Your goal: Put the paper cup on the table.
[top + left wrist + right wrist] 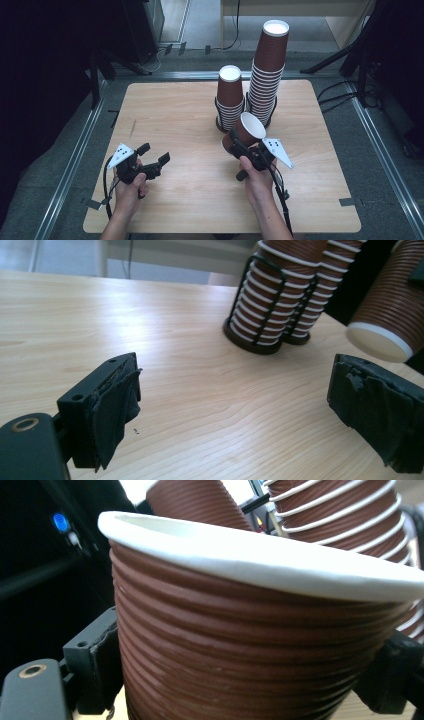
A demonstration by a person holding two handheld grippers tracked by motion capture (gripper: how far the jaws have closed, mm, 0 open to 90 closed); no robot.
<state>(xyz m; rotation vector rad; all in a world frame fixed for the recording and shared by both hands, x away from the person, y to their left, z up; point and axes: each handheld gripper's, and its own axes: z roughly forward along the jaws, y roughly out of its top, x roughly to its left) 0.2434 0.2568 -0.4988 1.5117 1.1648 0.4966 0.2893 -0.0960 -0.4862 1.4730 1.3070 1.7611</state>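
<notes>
My right gripper is shut on a single brown ribbed paper cup with a white rim, held tilted just in front of the stacks. In the right gripper view that cup sits between both jaws, which press its sides. Two stacks of the same cups stand in black wire holders at the back of the table: a short stack and a tall stack. My left gripper hovers over the near left of the table, open, with bare wood between its pads. The held cup appears at the right of the left gripper view.
The wooden table has bare room on its left half and along the front. The stack holders stand past the left gripper. Dark stands and cables surround the table on the floor.
</notes>
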